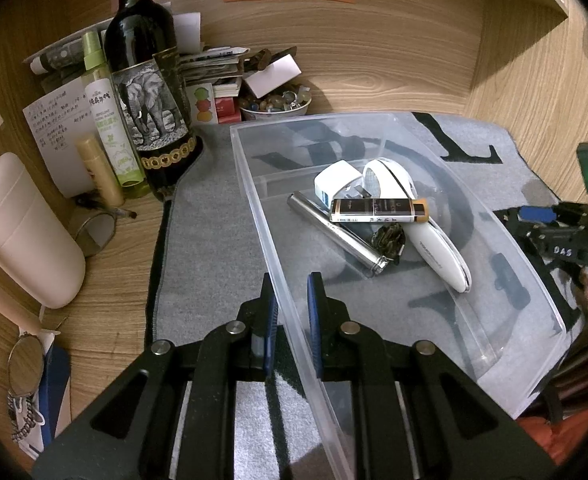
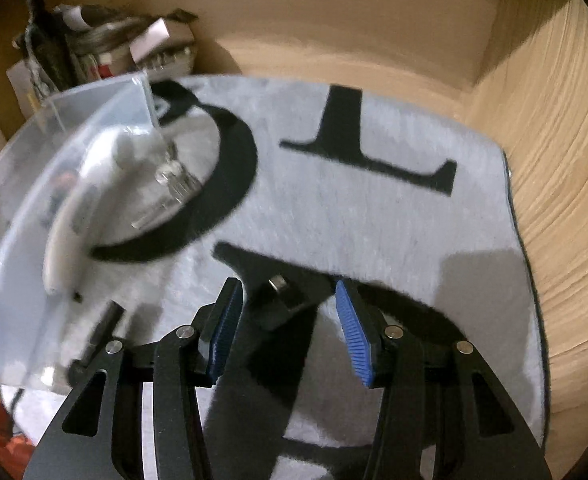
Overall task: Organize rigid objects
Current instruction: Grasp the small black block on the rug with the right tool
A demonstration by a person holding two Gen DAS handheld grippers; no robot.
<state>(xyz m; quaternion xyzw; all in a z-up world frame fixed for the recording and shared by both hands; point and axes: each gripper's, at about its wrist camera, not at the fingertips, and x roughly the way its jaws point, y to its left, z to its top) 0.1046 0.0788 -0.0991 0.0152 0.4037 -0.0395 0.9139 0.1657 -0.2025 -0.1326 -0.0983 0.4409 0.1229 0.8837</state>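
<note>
Risk sits mainly with the left gripper (image 1: 290,312), whose pads are clamped on the near wall of the clear plastic bin (image 1: 254,200) on the grey mat (image 1: 210,248); if that thin wall flexes or slips free, the bin could tip and spill the white device (image 1: 434,248), metal tube (image 1: 334,232) and small labelled box (image 1: 378,210) lying inside. Beside the bin, the right gripper (image 2: 290,328) has its jaws apart over a small dark object (image 2: 280,304) on the mat, nothing pressed between them; the blurred view suggests that closing now could nudge it away rather than catch it.
</note>
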